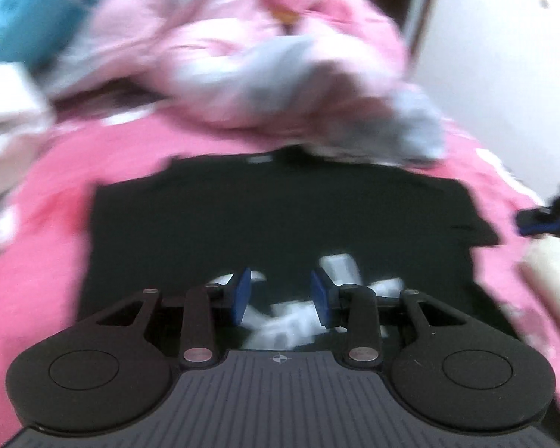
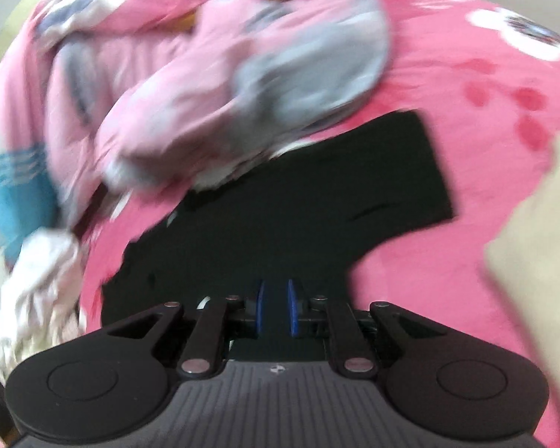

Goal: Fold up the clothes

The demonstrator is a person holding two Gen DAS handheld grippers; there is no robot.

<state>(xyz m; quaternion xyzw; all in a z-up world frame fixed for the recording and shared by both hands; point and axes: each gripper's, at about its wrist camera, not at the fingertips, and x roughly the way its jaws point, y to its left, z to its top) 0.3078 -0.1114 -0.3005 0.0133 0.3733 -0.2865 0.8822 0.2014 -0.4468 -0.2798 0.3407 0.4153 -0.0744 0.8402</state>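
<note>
A black T-shirt [image 1: 280,205] lies spread flat on a pink bed sheet [image 1: 37,261], its collar at the far side and a white print on its near part. My left gripper [image 1: 281,291] hovers over that print, open, blue pads well apart with nothing between them. In the right wrist view the same T-shirt [image 2: 298,205] shows one sleeve stretched to the right. My right gripper [image 2: 276,308] hangs over the shirt's near part, pads only a narrow gap apart, with just the dark of the shirt seen in the gap. Both views are blurred.
A rumpled pink and grey quilt [image 1: 224,56] [image 2: 186,93] is heaped beyond the collar and overlaps it. White cloth [image 1: 3,112] [image 2: 37,272] and a blue item [image 1: 18,11] lie left. A beige item [image 2: 534,242] sits right; a white wall [image 1: 504,37] stands behind.
</note>
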